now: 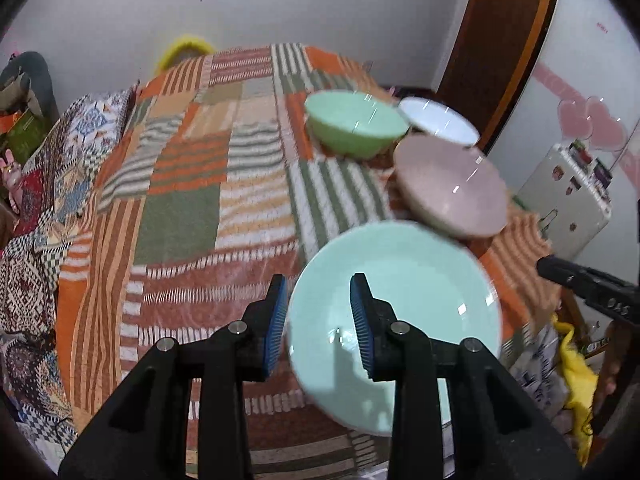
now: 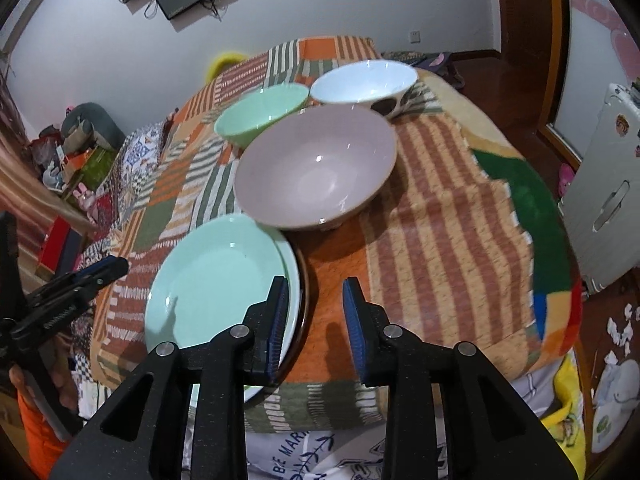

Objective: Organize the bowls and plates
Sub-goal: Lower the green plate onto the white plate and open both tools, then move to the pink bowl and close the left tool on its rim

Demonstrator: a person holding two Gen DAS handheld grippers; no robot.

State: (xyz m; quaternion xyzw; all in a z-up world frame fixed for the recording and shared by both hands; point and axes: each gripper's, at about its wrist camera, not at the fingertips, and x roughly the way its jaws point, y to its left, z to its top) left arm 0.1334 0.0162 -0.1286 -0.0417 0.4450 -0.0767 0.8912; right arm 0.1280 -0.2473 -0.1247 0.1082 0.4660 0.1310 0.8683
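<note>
**Plates and bowls on the bed**

The mint plate [image 2: 216, 280] lies on a stack at the near edge of the patchwork bedspread [image 2: 432, 216]. Behind it: pink bowl [image 2: 316, 168], green bowl [image 2: 260, 114], white bowl [image 2: 364, 82]. Left tool [image 1: 318, 322] straddles the plate rim, pads spread, not pinching. Right tool [image 2: 314, 324] spread, empty.

The left gripper [image 1: 319, 322], a black two-finger tool with blue ribbed pads, points steeply downward, its jaws parted with a clear gap and the pads pressing on nothing. In the right wrist view it appears at the left edge as dark angled fingers with a spring. The right gripper [image 2: 313, 324], of the same black build with blue ribbed pads, also tilts downward, its jaws apart and gripping nothing. In the left wrist view its black tip juts in from the right edge.
</note>
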